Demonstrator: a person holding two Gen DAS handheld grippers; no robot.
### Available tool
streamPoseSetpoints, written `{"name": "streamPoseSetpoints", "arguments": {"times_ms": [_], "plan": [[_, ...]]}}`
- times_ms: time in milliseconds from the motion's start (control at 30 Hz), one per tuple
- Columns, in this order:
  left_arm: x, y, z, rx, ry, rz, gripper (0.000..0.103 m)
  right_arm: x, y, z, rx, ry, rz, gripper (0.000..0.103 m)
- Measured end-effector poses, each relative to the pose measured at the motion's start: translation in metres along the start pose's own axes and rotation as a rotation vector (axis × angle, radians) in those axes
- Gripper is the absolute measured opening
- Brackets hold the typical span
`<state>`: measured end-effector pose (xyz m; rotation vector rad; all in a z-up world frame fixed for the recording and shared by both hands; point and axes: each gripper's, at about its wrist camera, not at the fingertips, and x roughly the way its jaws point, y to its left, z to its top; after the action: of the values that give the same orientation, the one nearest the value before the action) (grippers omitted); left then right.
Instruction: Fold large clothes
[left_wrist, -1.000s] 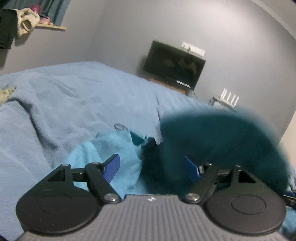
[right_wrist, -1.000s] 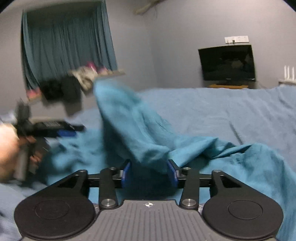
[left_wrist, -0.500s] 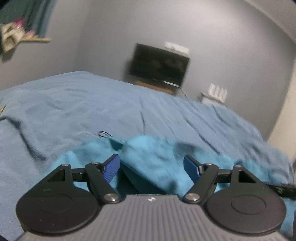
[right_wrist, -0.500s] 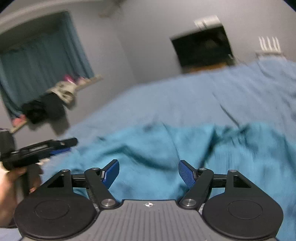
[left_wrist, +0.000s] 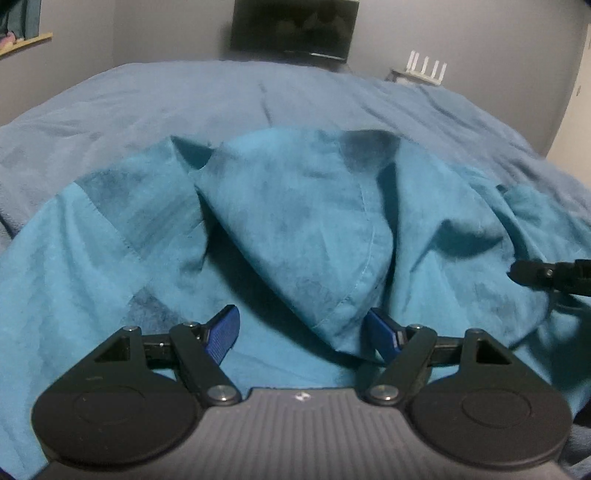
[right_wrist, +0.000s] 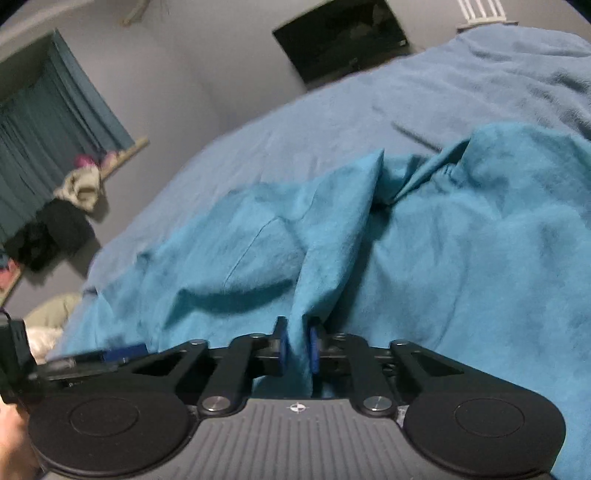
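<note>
One teal garment (left_wrist: 295, 221) is spread in loose rumpled folds over the near part of a bed (left_wrist: 221, 99) covered in a blue-grey, softly textured blanket. The left tongs (left_wrist: 303, 332) are spread wide just above the cloth; a hemmed, rounded flap lies between the blue ribbed pads (left_wrist: 221, 328) but is not pinched. The right tongs (right_wrist: 295, 347) have just been closing and are now pressed together on a raised ridge of the garment (right_wrist: 443, 258), which is drawn up into a peak from the pinch. In the left view the right tongs (left_wrist: 546, 275) are seen at the far right edge. Two tongs and one garment are counted. Fabric is matte, woven, with stitched seams.
</note>
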<state>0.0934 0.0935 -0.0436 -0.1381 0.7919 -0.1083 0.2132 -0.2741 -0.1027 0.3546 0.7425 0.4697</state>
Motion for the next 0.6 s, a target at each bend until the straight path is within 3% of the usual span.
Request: {"name": "streamPoseSetpoints", "arguments": {"times_ms": [133, 200, 433, 500, 600], "plan": [[-0.024, -0.004, 0.010, -0.023, -0.045, -0.130, 0.076, -0.023, -0.007, 0.023, -0.064, -0.074, -0.090, 0.006], [-0.038, -0.010, 0.019, -0.004, -0.096, -0.185, 0.077, -0.031, -0.009, 0.030, -0.129, -0.110, -0.182, 0.006], [-0.058, -0.038, 0.048, 0.095, -0.310, -0.100, 0.078, -0.015, -0.003, 0.018, -0.255, -0.035, -0.233, 0.006], [-0.043, -0.042, 0.049, 0.125, -0.273, -0.110, 0.078, -0.013, 0.000, 0.016, -0.269, -0.036, -0.237, 0.006], [-0.006, -0.045, 0.036, 0.166, -0.154, -0.117, 0.078, -0.020, -0.002, 0.016, -0.250, -0.065, -0.220, 0.017]]}}
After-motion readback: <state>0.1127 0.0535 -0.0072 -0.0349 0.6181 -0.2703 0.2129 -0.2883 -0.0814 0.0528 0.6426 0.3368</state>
